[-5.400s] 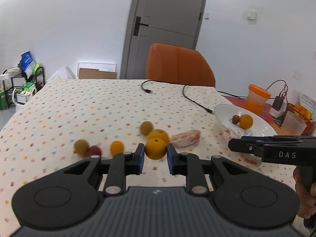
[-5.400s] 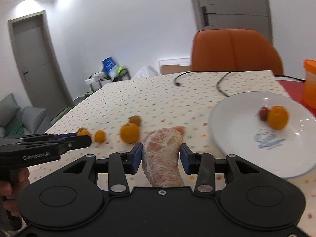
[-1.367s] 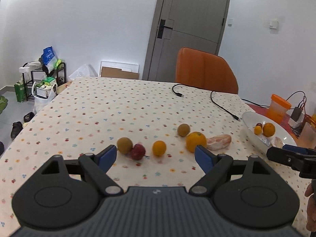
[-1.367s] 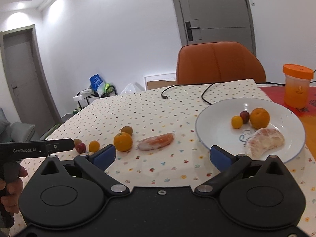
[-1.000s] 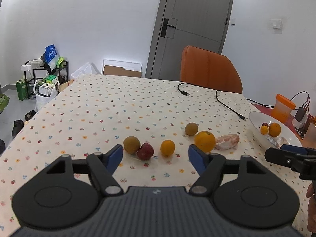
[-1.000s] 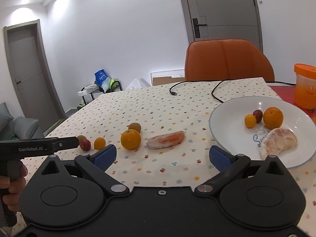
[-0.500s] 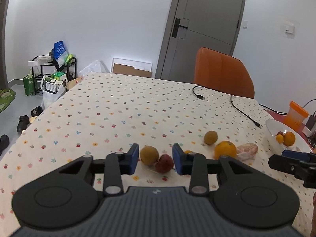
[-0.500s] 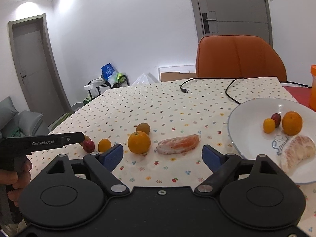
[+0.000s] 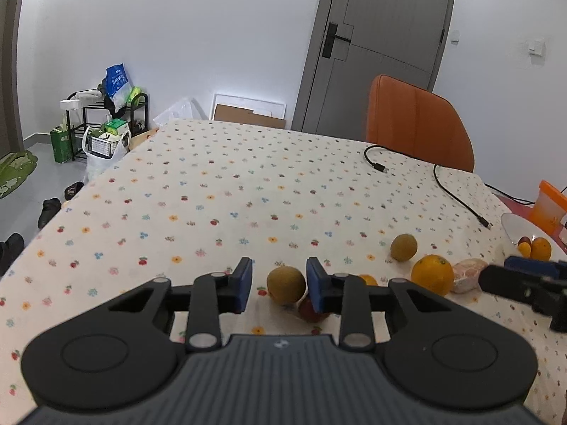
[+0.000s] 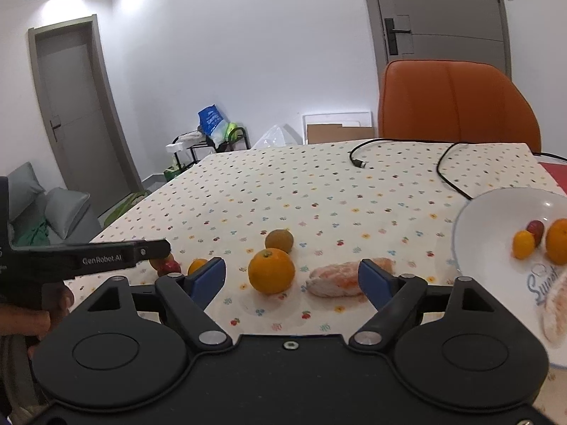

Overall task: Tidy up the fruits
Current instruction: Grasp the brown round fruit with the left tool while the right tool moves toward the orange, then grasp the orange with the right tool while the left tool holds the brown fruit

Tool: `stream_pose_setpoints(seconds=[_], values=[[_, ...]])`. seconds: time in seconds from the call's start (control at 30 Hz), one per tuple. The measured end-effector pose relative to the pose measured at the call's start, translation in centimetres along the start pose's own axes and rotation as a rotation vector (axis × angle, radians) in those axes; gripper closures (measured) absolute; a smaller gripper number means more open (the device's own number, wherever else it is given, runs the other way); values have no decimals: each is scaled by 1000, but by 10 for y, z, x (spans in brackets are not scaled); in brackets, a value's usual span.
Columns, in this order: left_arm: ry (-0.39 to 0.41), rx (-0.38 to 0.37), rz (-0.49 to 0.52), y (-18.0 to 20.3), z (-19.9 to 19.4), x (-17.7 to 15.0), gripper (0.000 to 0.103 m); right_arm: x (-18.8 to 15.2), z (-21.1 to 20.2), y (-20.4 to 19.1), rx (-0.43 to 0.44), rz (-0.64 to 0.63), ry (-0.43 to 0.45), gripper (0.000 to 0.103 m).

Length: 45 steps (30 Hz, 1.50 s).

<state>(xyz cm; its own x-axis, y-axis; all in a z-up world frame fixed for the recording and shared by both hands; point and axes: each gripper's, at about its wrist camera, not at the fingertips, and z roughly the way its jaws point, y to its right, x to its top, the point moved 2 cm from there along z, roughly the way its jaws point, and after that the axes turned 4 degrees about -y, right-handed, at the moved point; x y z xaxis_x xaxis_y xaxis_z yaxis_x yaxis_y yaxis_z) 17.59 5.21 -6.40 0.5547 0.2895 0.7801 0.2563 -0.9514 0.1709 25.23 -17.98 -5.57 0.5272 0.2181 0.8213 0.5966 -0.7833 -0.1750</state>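
My left gripper [image 9: 279,285] has its blue pads either side of a brown-green round fruit [image 9: 285,284] on the table, with a gap on the left side. A red plum [image 9: 312,310] and a small orange [image 9: 367,279] lie just behind its right finger. A large orange [image 9: 431,274], a second brown fruit [image 9: 403,247] and a peeled citrus segment [image 9: 468,275] lie to the right. My right gripper [image 10: 291,279] is open and empty, above the large orange [image 10: 271,271] and the segment [image 10: 340,279]. The white plate [image 10: 489,219] at right holds several fruits.
A black cable [image 9: 457,194] runs across the far right of the flowered tablecloth. An orange chair [image 9: 418,124] stands behind the table. An orange-lidded cup [image 9: 550,207] is beyond the plate. The left gripper's side [image 10: 88,256] shows in the right wrist view.
My left gripper has shifted left and narrowed from wide open to close around the brown-green fruit. My right gripper moved left toward the large orange and segment, still open.
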Motion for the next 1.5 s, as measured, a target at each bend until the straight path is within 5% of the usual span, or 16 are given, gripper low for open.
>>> stream_pose_setpoints(seconds=[0.13, 0.8, 0.87, 0.9, 1.5], values=[[-28, -6, -9, -2, 7, -4, 79, 5, 7, -3, 5, -14, -1, 22], [-4, -22, -36, -14, -12, -2, 79, 8, 40, -13, 3, -28, -54, 41], [-1, -21, -38, -13, -15, -2, 79, 6, 44, -16, 9, -42, -76, 52], [1, -21, -36, -12, -16, -3, 79, 4, 49, -17, 3, -48, -111, 68], [43, -76, 26, 31, -42, -8, 79, -3, -5, 2, -8, -9, -36, 68]])
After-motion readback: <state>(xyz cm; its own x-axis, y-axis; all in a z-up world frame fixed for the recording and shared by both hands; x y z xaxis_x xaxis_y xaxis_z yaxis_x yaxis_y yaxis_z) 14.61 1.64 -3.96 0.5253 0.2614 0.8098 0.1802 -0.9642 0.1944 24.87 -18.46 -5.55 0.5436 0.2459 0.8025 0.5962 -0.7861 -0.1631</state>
